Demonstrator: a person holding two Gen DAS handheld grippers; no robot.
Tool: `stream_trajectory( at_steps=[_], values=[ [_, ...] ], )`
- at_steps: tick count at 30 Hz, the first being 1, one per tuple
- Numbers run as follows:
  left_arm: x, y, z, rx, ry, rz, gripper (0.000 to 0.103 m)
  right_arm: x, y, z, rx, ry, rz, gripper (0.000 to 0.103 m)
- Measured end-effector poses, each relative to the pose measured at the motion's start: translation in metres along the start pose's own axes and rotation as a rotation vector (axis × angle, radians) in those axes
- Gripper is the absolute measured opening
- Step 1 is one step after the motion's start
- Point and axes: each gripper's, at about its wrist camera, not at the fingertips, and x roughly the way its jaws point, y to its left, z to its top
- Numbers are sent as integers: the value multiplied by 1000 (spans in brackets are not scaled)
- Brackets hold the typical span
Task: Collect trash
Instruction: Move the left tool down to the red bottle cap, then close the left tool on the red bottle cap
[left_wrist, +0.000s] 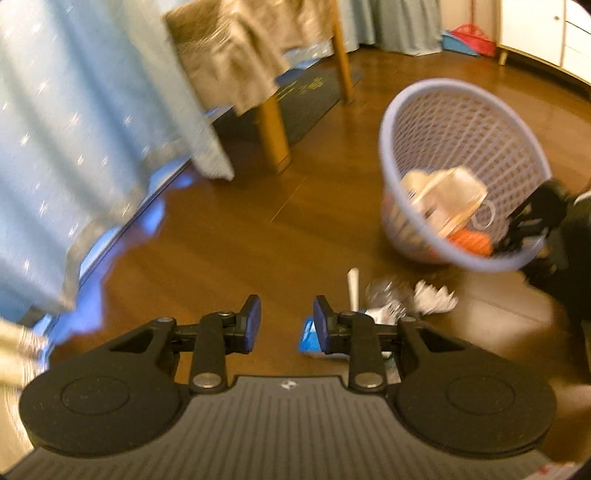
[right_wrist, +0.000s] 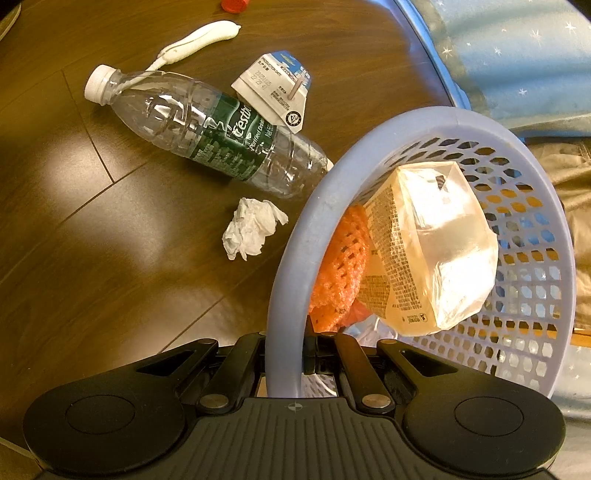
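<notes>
Beyond the left tongs (left_wrist: 287, 320) — apart, empty — lies trash (left_wrist: 434, 297); right tongs (right_wrist: 284, 354) clamp the basket (right_wrist: 461, 122) rim.

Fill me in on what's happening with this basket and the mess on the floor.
A person with a gripper in each hand is collecting trash. The right gripper is clamped on the rim of the lavender basket, holding it tilted; a pale carton and an orange net are already inside. The left gripper is open and holds nothing. On the wooden floor lie a plastic bottle, a crumpled tissue, a small blue-and-white carton and a white wrapper.
</notes>
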Motion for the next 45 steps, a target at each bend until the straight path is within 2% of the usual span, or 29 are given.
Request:
stream_trajectory(
  at_steps=[6, 12, 19, 29, 33, 45],
  values=[
    [14, 13, -39, -58, 67, 18, 26, 0, 0, -1, -13, 4, 4, 0],
    [37, 7, -80, -84, 125, 11, 27, 0, 1, -1, -19, 6, 3, 0],
    [67, 9, -116, -136, 182, 56, 36, 0, 0, 0, -13, 8, 3, 0],
    [111, 24, -131, -195, 199, 120, 43, 3, -3, 2, 0, 15, 3, 0],
    [127, 31, -135, -220, 208, 120, 44, 5, -5, 4, 6, 19, 3, 0],
    [157, 36, -146, -213, 236, 100, 42, 6, -6, 5, 10, 22, 3, 0]
  ],
)
